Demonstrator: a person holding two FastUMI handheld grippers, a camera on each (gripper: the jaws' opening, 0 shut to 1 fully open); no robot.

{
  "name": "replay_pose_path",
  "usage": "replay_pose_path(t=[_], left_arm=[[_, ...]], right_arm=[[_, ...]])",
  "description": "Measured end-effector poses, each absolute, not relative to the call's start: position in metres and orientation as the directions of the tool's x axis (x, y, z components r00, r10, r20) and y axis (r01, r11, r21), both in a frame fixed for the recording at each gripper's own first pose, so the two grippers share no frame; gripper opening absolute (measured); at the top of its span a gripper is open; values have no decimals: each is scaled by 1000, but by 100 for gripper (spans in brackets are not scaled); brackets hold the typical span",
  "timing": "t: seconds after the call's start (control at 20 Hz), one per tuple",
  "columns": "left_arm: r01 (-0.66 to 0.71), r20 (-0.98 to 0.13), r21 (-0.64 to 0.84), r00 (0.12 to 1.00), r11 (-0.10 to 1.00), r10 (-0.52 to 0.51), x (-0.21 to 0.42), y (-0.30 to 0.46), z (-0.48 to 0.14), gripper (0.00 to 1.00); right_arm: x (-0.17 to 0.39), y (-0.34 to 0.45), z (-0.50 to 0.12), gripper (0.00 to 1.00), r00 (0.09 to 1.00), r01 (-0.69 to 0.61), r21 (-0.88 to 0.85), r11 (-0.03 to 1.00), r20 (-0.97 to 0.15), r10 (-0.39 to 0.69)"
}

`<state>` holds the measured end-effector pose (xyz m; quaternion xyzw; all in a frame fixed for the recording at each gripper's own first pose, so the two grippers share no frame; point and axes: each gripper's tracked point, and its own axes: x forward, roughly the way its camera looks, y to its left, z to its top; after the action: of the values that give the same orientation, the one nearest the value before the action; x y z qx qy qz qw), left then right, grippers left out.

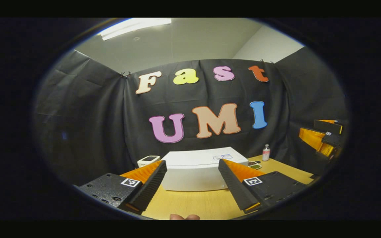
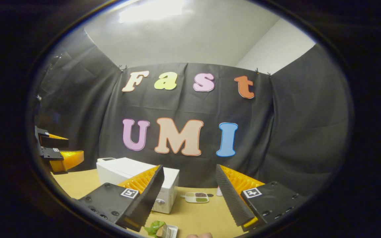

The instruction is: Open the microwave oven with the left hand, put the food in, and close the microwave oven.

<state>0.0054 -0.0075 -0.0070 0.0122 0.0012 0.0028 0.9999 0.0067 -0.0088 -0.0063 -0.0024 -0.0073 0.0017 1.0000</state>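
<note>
The boxy white microwave oven (image 1: 197, 168) sits shut on the wooden table (image 1: 190, 205) — rigid, heavy, best pulled at the door edge. Left gripper (image 1: 192, 177) and right gripper (image 2: 189, 190) hover released (empty); leafy food in a small white dish (image 2: 164, 230) lies just before the microwave.

Right tongs (image 2: 189, 195) agape — white microwave (image 2: 134, 178) shut beyond them.

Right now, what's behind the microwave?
A small white device sits behind the microwave on its left, then the black cloth. Anything directly behind it is hidden.
</note>
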Motion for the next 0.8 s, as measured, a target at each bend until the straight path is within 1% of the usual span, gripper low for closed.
replay_pose_path(t=[0.25, 0.3, 0.35, 0.4, 0.45, 0.5, 0.55, 0.6, 0.7, 0.8], left_arm=[[45, -78, 2, 996, 999, -45, 30, -29, -52, 98], [58, -88, 5, 994, 998, -58, 36, -33, -60, 100], [67, -90, 8, 994, 998, -66, 43, -38, -68, 98], [74, -96, 13, 993, 997, -72, 51, -40, -78, 100], [79, -107, 9, 991, 997, -77, 58, -45, -89, 98], [83, -120, 1, 989, 997, -83, 65, -50, -102, 98], [93, -138, -2, 986, 996, -92, 73, -56, -114, 98], [98, -148, 4, 984, 995, -96, 81, -61, -124, 100], [105, -161, 13, 982, 994, -101, 99, -69, -143, 98], [120, -191, 9, 975, 993, -116, 115, -84, -168, 98]], right_arm=[[1, -20, -12, 97, 1000, 4, 0, 1000, -9, -4], [0, -22, -13, 97, 1000, 5, 2, 1000, -16, -5], [-1, -25, -14, 97, 1000, 6, -7, 1000, -19, -6], [-2, -29, -16, 97, 1000, 8, -24, 1000, -27, -9], [-3, -34, -20, 97, 999, 13, -45, 999, -47, -15], [-4, -38, -25, 96, 998, 14, -58, 998, -63, -18], [-7, -39, -23, 97, 998, 14, -61, 998, -64, -18], [-9, -38, -18, 98, 998, 14, -64, 998, -60, -18], [-13, -42, -15, 97, 998, 20, -77, 997, -61, -24], [-17, -43, -9, 98, 998, 27, -81, 996, -49, -31]])
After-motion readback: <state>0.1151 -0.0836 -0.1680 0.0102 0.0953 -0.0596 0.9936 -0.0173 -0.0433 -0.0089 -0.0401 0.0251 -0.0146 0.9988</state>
